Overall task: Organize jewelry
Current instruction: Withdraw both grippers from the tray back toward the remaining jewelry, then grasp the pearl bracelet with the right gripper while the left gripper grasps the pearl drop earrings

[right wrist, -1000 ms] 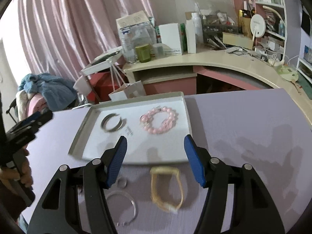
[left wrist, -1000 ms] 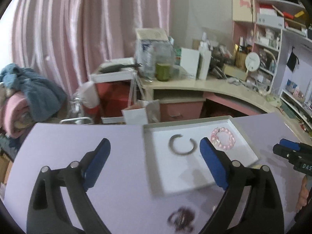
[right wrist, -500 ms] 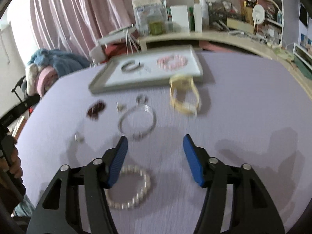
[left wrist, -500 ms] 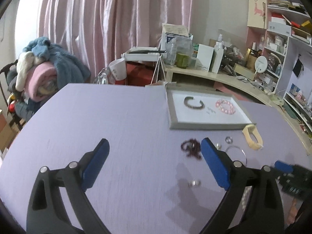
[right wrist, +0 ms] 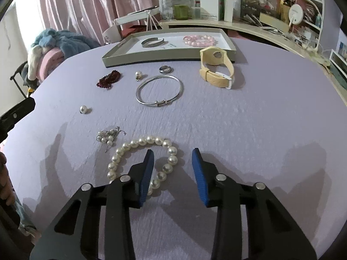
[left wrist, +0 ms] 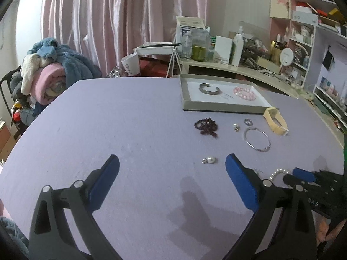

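Note:
A grey tray (right wrist: 117, 54) at the far side of the purple table holds a metal cuff (right wrist: 151, 42) and a pink bead bracelet (right wrist: 200, 39). Loose on the table lie a cream watch (right wrist: 216, 68), a silver bangle (right wrist: 160, 89), a ring (right wrist: 166, 69), dark red beads (right wrist: 109, 79), two pearl pieces (right wrist: 83, 109), a small pearl cluster (right wrist: 108, 137) and a white pearl bracelet (right wrist: 141, 153). My right gripper (right wrist: 173, 164) is open, its jaws astride the pearl bracelet's near right side. My left gripper (left wrist: 171, 179) is open and empty over bare table, left of a pearl (left wrist: 210, 160).
A cluttered curved desk (left wrist: 238, 69) and shelves (left wrist: 303, 32) stand behind the table. A chair piled with blankets (left wrist: 47, 73) is at the far left. Pink curtains (left wrist: 121, 17) hang behind.
Both grippers have pulled back from the tray toward the table's near side. The right gripper has narrowed and now sits over the white pearl bracelet.

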A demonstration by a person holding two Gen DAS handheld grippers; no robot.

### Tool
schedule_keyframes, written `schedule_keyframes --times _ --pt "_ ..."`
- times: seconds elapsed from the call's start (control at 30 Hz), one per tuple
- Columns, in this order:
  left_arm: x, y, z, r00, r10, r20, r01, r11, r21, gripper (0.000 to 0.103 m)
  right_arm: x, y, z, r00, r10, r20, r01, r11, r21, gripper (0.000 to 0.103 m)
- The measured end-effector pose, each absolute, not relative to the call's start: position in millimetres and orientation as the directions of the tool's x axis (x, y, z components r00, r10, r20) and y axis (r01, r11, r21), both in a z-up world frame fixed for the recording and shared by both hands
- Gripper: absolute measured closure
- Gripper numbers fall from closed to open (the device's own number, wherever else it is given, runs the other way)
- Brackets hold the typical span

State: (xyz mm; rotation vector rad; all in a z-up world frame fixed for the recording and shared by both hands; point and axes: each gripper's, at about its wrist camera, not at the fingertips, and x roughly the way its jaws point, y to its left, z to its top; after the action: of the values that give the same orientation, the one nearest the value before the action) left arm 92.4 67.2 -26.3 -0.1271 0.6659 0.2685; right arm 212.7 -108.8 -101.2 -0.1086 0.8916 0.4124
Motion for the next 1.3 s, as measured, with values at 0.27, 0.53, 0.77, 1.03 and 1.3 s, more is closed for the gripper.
schedule_keyframes --times 0.27,0.53,0.77,1.03,1.3 --pt "98.3 51.5 -30.1 0.759 0.147 -0.635 -0.224 0.974 -0.043 0.005 210.3 -106.6 -101.7 0.573 0.267 -0.775 -0.405 0.914 0.015 0.093" --pt "116.3 15.9 -41.7 0.749 0.047 -0.661 -0.099 0.994 -0.041 0.005 212.1 -153.1 -81.2 0.605 0.266 -0.750 -0.300 0.949 0.095 0.093" --pt "139.8 -8.5 -59.9 0.708 0.000 -0.706 -0.054 0.997 -0.055 0.011 207.0 -162.3 -51.3 0.641 0.328 -0.694 -0.303 0.939 0.164 0.093" --pt "156.5 -27.7 -76.1 0.667 0.011 -0.745 -0.050 0.998 -0.030 0.037 211.9 -169.0 -38.1 0.654 0.348 -0.671 -0.287 0.936 0.206 0.093" --pt "166.1 -42.6 -86.9 0.619 -0.010 -0.785 -0.018 1.000 -0.026 0.058 217.1 -176.4 -42.8 0.641 0.352 -0.682 -0.260 0.936 0.238 0.093"
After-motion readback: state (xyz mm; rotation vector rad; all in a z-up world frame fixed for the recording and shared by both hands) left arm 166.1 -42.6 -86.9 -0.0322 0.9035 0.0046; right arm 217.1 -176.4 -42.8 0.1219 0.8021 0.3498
